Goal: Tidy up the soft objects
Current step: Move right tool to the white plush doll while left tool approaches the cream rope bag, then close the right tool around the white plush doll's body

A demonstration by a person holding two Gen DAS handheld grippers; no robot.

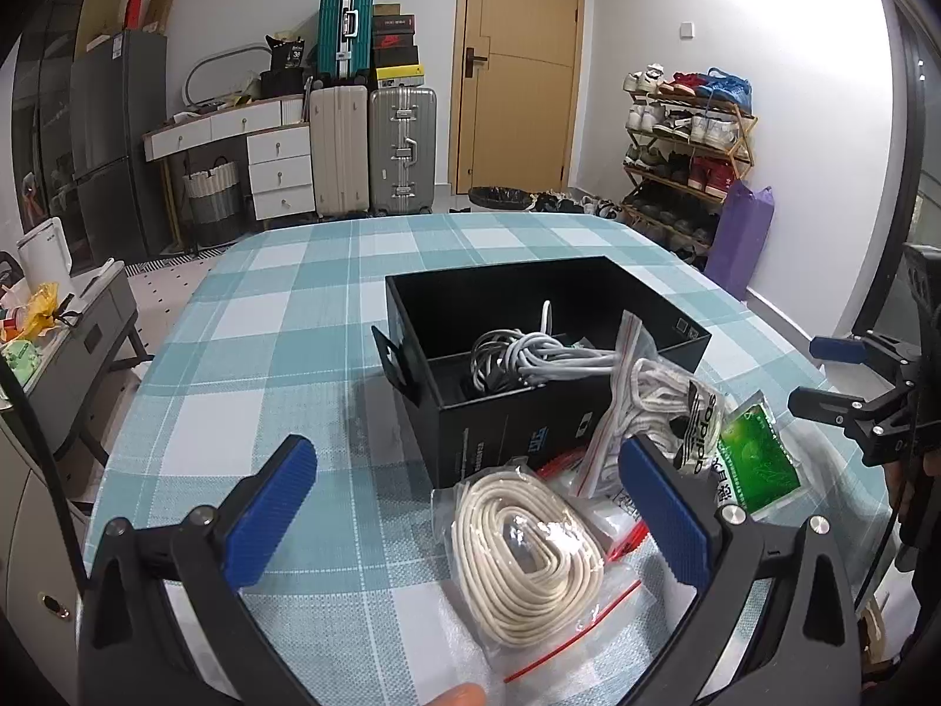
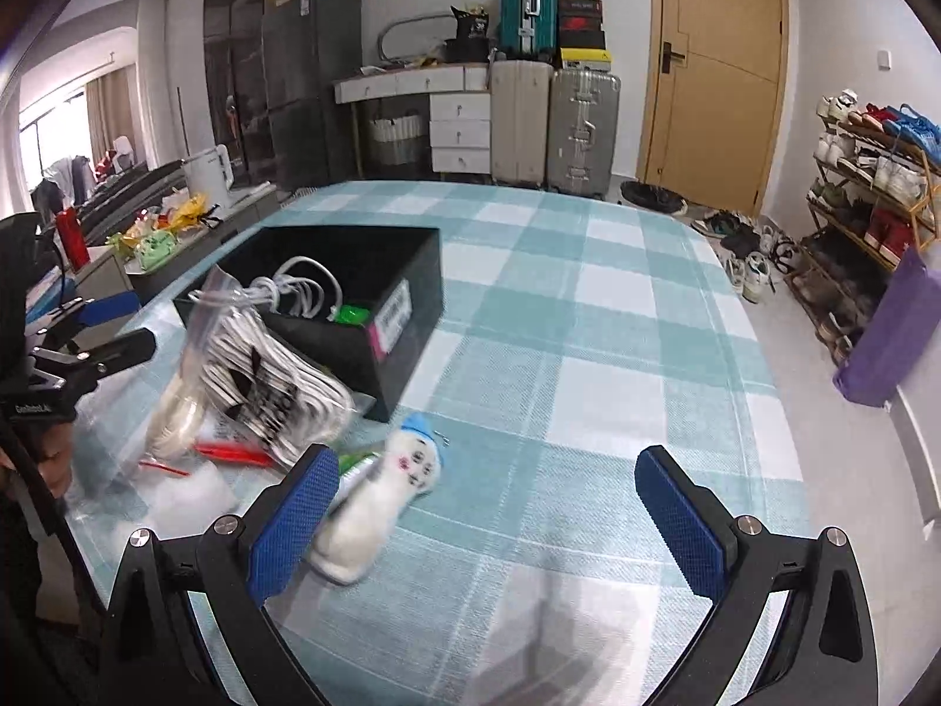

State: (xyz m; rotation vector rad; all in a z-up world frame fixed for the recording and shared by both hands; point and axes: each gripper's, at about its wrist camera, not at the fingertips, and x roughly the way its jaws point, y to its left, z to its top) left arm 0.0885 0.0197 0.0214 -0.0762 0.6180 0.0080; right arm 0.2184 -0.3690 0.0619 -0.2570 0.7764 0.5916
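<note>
Hovering over the near edge of the checked tablecloth [image 1: 306, 317], the left gripper [image 1: 470, 506] stands with its blue pads spread wide and nothing between them but air; below the gap lies a clear zip bag holding a coil of cream cord [image 1: 529, 547], flat on the cloth, its oval's long axis running from the camera toward the box. Just beyond it a second zip bag of white laces [image 1: 653, 406] leans tilted against the near corner of the black box [image 1: 500, 429], its top pointing up and away over the box rim. Inside the box sits a bundle of grey cable [image 1: 529, 356]. A green packet [image 1: 756, 459] lies just right of the laces bag. The right gripper [image 2: 500, 506] is likewise spread open and empty above bare cloth. Beside its left pad lies a small white plush figure with a blue cap [image 2: 388, 488], on its back, its long axis slanting from the near left up to the far right, head toward the box. Suitcases [image 1: 370, 147] and a shoe rack [image 1: 688, 159] stand by the far wall.
</note>
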